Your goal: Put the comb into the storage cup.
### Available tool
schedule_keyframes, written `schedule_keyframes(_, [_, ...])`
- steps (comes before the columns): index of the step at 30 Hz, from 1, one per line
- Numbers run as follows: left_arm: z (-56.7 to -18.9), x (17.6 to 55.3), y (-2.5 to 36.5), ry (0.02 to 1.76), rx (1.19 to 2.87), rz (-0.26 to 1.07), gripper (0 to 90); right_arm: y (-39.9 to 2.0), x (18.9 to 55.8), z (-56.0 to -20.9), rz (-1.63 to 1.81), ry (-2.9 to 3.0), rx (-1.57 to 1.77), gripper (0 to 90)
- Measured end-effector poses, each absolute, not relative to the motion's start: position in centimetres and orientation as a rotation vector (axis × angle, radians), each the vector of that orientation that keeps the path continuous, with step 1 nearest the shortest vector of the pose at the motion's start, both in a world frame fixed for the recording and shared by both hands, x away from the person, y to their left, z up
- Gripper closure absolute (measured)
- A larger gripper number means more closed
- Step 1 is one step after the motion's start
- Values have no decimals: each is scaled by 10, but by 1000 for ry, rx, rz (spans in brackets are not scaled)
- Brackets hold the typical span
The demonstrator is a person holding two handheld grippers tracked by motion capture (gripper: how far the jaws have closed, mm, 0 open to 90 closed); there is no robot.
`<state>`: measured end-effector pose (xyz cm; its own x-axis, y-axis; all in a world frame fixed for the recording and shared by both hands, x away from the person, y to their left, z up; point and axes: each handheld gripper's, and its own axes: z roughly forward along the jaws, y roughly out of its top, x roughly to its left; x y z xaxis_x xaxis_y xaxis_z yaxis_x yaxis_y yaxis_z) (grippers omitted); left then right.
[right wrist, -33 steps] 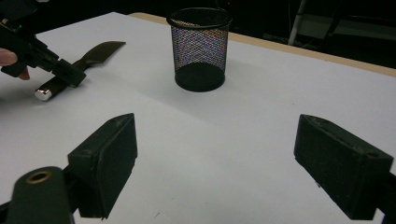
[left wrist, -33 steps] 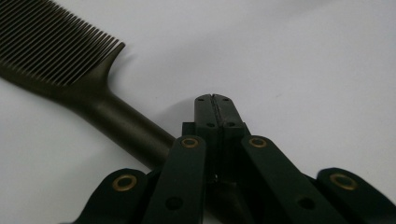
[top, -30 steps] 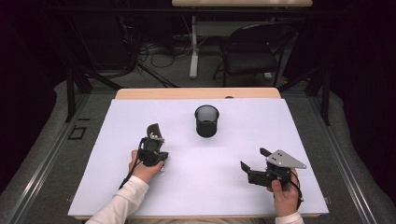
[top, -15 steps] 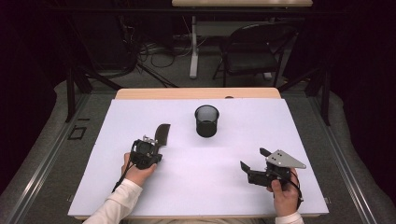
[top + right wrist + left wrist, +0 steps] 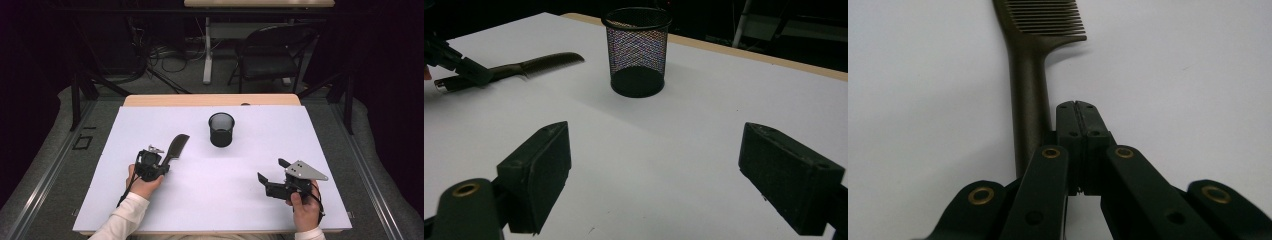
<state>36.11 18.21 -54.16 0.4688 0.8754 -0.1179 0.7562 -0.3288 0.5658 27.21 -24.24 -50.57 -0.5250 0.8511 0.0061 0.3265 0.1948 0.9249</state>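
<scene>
A dark comb (image 5: 175,147) lies flat on the white table (image 5: 200,210), teeth toward the far side. My left gripper (image 5: 162,161) sits at the comb's handle end with its jaws shut against each other and nothing between them. In the left gripper view the comb (image 5: 1028,90) runs along the left side of the shut left gripper (image 5: 1078,106), its handle passing under the left link. My right gripper (image 5: 272,171) rests near the front right, open and empty. In the right gripper view the right gripper (image 5: 659,167) points toward the black mesh cup (image 5: 639,50) and the comb (image 5: 534,65).
The mesh cup (image 5: 221,129) stands upright in the middle of the table, right of the comb. A wooden strip (image 5: 210,100) edges the far side. Beyond it are a chair (image 5: 270,60), table legs and cables on the floor.
The comb, which stood up short by the left gripper a second ago, now lies stretched out flat toward the upper right. The left hand has shifted slightly toward the left. The right gripper has stayed put.
</scene>
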Motion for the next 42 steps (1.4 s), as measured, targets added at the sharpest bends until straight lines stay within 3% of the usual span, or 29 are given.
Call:
schedule_keyframes(27, [-537, 358, 193, 1329, 2146, 302, 890, -243, 272, -506, 1314, 1956, 1093, 135])
schedule_keyframes(35, [-529, 354, 200, 1317, 2114, 304, 828, -243, 272, -506, 1317, 1954, 1084, 135])
schedule_keyframes(42, [-525, 354, 206, 1314, 2083, 292, 720, -243, 272, -506, 1312, 1956, 1090, 135])
